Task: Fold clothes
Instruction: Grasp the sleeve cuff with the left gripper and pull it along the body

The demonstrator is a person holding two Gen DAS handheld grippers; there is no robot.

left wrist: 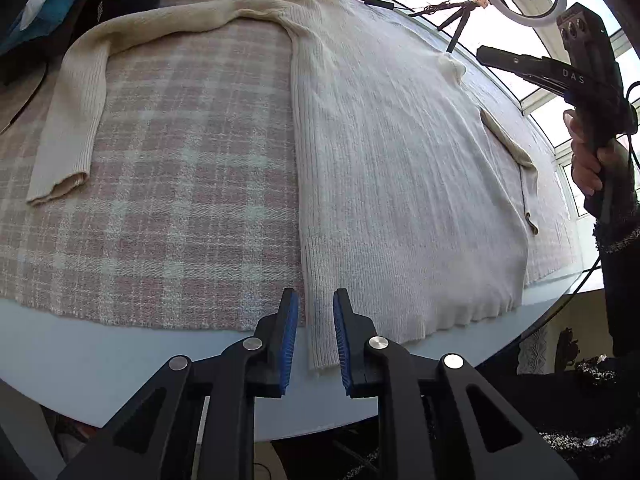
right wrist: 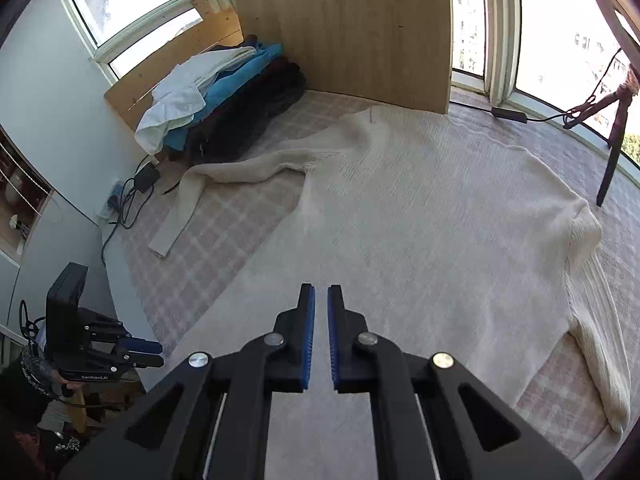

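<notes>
Covering most of the surface (left wrist: 120, 364), one pink-and-white checked cloth (left wrist: 192, 200) lay flat, and on it one cream knitted sweater (left wrist: 400, 184) was spread out with its two sleeves to the sides. One sleeve (left wrist: 76, 120) bent down along the cloth; the other sleeve (right wrist: 592, 320) ran along the opposite edge. At the far corner, against a wooden board (right wrist: 344, 28), sat one pile of folded clothes (right wrist: 224, 100), white and blue on top of dark ones. One tripod (right wrist: 616, 136) stood by the windows. The left tongs (left wrist: 316, 336) hovered at the sweater's hem near the surface edge, jaws moderately apart and holding nothing. The right tongs (right wrist: 321, 336) hung above the sweater's body, jaws only narrowly apart and empty. One hand (left wrist: 592, 160) gripped the right handle.
</notes>
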